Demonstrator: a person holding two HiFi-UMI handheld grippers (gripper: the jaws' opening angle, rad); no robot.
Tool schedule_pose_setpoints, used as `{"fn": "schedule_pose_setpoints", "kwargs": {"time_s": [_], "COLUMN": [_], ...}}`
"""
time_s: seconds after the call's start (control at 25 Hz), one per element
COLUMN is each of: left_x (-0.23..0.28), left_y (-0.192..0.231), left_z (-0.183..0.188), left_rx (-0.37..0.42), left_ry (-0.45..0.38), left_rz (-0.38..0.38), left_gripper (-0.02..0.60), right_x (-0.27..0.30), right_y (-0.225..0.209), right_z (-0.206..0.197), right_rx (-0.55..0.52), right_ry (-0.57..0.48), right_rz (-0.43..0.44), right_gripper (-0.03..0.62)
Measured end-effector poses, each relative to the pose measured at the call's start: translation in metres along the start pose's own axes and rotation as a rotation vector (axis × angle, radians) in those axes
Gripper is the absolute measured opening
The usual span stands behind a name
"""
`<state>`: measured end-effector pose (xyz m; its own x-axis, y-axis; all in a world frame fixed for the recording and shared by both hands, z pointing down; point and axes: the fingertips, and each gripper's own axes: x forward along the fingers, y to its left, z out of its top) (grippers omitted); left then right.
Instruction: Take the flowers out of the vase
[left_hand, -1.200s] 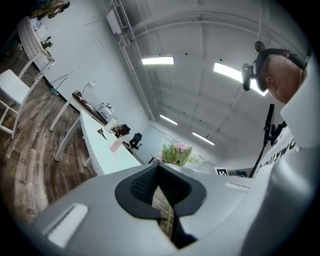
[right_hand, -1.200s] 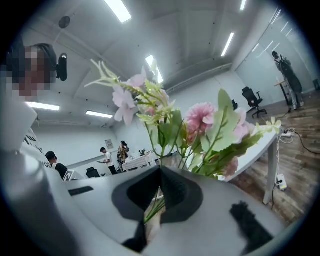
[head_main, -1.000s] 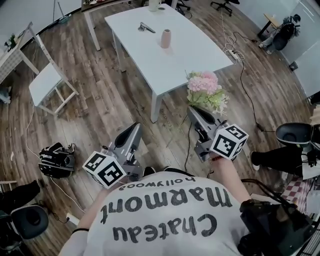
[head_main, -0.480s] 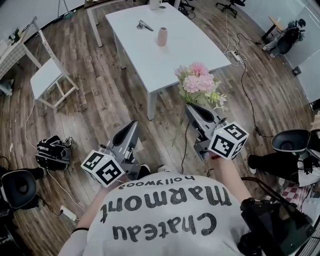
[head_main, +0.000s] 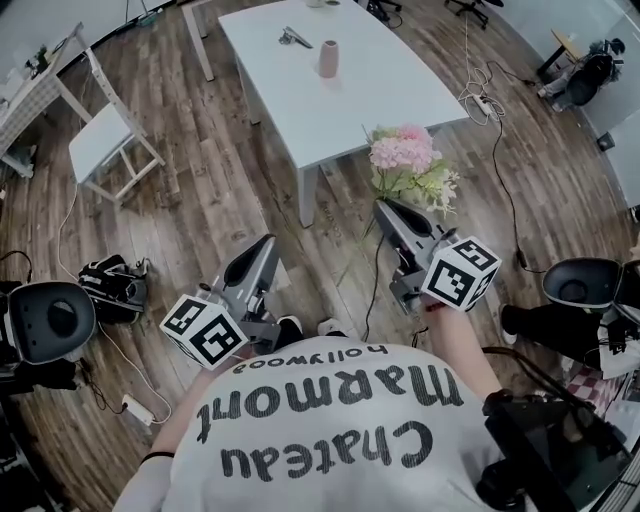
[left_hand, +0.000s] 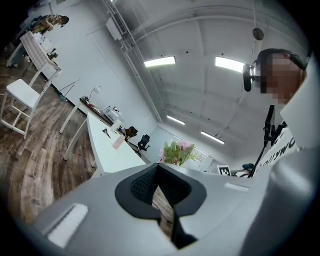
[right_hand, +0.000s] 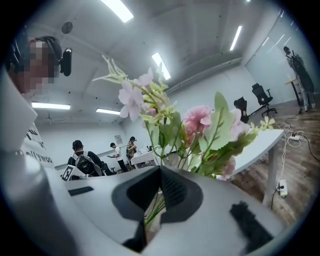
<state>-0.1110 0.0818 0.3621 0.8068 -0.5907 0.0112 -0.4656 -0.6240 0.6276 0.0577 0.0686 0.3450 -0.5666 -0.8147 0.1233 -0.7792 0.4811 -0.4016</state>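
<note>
A bunch of pink flowers (head_main: 408, 162) with green leaves hangs over the wooden floor, just off the near corner of the white table (head_main: 300, 105). My right gripper (head_main: 385, 210) is shut on its stems, and the blooms (right_hand: 196, 124) rise right above the jaw tips in the right gripper view. The small pink vase (head_main: 328, 58) stands upright and without flowers far back on the table. My left gripper (head_main: 262, 250) is held lower left, shut with nothing in it. Along its jaws (left_hand: 158, 165) I see the table, the vase (left_hand: 118, 142) and the flowers (left_hand: 177, 152).
A metal tool (head_main: 293, 38) lies behind the vase. A white chair (head_main: 100, 140) stands left of the table. On the floor are a dark bag (head_main: 112, 290), cables (head_main: 495, 140) and black office chairs (head_main: 55, 322) (head_main: 585, 285). Several people (right_hand: 82, 161) stand far off.
Both grippers have drifted slightly across the floor with the person, the flowers still in the right one. The head view has swung, bringing a black office chair in at the left.
</note>
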Motion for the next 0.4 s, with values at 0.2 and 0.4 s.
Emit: {"fn": "schedule_pose_setpoints", "kwargs": {"time_s": [0.2,0.4], "left_x": [-0.002,-0.003], "left_y": [0.000,-0.016], "left_z": [0.004,-0.006], "left_rx": [0.008,0.022], "left_ry": [-0.005,-0.006], "left_rz": [-0.004,-0.005], "left_gripper": [0.005,0.005], "right_x": [0.001,-0.017], "right_y": [0.003,0.006], "right_z": [0.002,0.000], "right_rx": [-0.010,-0.018], "right_ry": [-0.004,-0.009], "right_rz": [0.002,0.013], "right_gripper": [0.015,0.015]}}
